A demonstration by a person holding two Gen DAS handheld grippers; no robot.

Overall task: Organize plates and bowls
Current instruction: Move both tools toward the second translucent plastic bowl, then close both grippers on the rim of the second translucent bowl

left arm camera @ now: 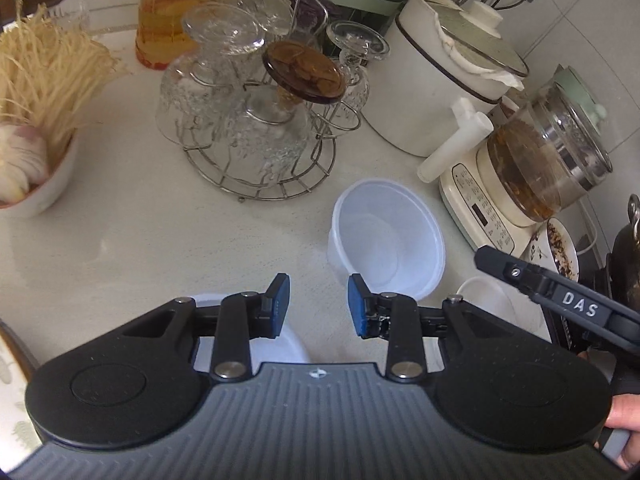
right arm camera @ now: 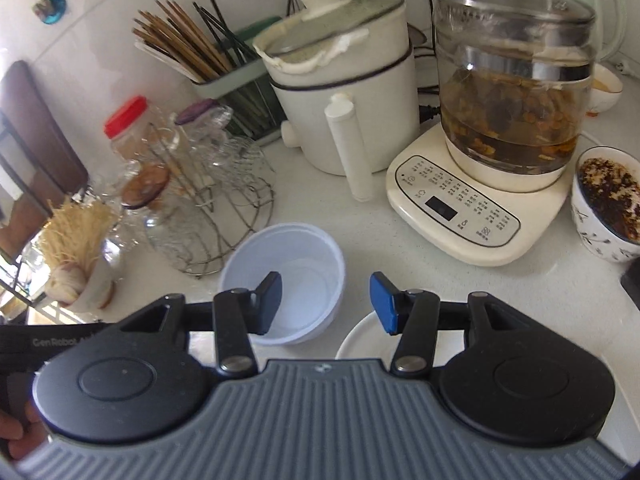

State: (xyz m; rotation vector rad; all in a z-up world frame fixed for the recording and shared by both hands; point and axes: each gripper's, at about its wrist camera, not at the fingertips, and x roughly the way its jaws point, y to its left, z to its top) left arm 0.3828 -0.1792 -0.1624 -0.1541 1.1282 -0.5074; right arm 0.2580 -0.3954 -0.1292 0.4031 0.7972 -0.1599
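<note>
Because the translucent white plastic bowl [right arm camera: 286,280] on the pale countertop [left arm camera: 140,240] looks light and flexible, either half-open, empty gripper, left gripper [left arm camera: 318,306] or right gripper [right arm camera: 326,304], should pinch its thin rim.

I see the surface [left arm camera: 120,248] as pale, matt stone with a faint grain. The bowl [right arm camera: 288,280] looks like thin, translucent white plastic, smooth and softly glossy. The plate [right arm camera: 368,340] beside it reads as glazed white ceramic. The cup rack [left arm camera: 260,176] is shiny wire metal, carrying clear patterned glass cups [left arm camera: 192,88]. The kettle [right arm camera: 516,92] has a clear glass body with a polished metal band on a smooth cream plastic base [right arm camera: 472,216]. The white pot [right arm camera: 344,112] has a satin finish. Chopsticks [right arm camera: 180,40] look like wood. My right gripper [right arm camera: 326,304] has matt black plastic arms, blue rubbery pads [right arm camera: 384,304] and a ribbed grey body.
</note>
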